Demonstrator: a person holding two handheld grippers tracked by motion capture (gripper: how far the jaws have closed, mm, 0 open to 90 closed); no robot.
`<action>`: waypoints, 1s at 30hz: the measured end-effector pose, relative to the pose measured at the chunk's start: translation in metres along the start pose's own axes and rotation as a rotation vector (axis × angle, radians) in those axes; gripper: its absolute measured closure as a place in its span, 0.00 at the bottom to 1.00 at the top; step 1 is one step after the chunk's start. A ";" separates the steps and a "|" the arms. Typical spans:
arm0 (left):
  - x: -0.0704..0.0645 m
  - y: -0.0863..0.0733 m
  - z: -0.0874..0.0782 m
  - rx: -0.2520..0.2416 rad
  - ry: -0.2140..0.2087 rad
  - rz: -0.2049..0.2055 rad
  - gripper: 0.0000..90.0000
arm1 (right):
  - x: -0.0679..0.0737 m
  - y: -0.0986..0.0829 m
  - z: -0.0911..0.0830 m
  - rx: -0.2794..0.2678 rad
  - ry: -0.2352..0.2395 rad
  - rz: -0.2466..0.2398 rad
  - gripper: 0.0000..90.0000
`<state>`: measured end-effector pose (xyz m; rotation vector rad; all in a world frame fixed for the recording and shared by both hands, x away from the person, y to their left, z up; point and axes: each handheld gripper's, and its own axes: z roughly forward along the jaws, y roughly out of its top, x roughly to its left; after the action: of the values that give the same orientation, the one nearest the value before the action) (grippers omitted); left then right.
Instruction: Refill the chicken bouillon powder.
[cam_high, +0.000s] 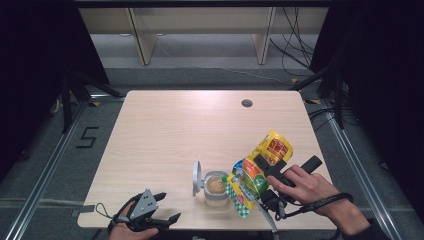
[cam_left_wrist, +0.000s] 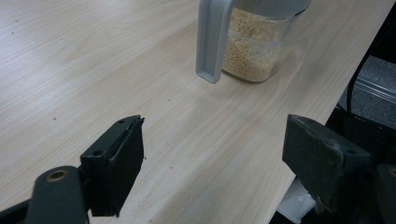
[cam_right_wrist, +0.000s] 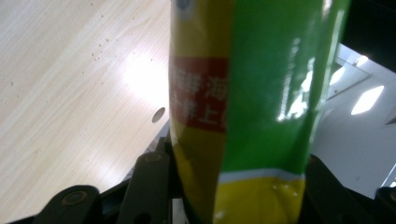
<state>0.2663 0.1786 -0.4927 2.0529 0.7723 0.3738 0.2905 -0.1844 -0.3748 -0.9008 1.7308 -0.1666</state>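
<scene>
Near the front edge of a pale wooden table (cam_high: 165, 125), seen from the high view, a clear square plastic jar of tan grain (cam_high: 216, 189) stands with its grey hinged lid (cam_high: 197, 178) flipped up on its left side. Just to its right, the right gripper (cam_high: 264, 167) clasps a yellow, green and orange foil packet (cam_high: 257, 170), tilted with its lower end touching the jar's rim. At the front left corner, the left gripper (cam_high: 165, 207) lies low with its jaws spread, holding nothing. From the left gripper view, the two black jaws stand wide apart over bare wood, the jar (cam_left_wrist: 254, 44) and its lid (cam_left_wrist: 212, 39) beyond them near the table's edge. From the right gripper view, the packet (cam_right_wrist: 247, 102) rises between both jaws, pinched tight, with scattered crumbs (cam_right_wrist: 100, 49) on the tabletop (cam_right_wrist: 60, 102) behind.
</scene>
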 end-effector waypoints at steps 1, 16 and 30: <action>0.000 0.000 0.000 0.000 0.000 0.000 0.22 | 0.002 0.000 0.000 -0.001 0.001 0.034 0.73; 0.000 0.000 0.000 0.000 0.001 -0.001 0.22 | 0.037 -0.002 0.000 -0.060 0.003 0.350 0.74; -0.001 0.000 0.000 -0.019 -0.002 -0.022 0.22 | 0.066 0.005 0.005 -0.150 -0.038 0.635 0.77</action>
<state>0.2654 0.1776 -0.4930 2.0258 0.7863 0.3655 0.2872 -0.2215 -0.4300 -0.4173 1.9253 0.4005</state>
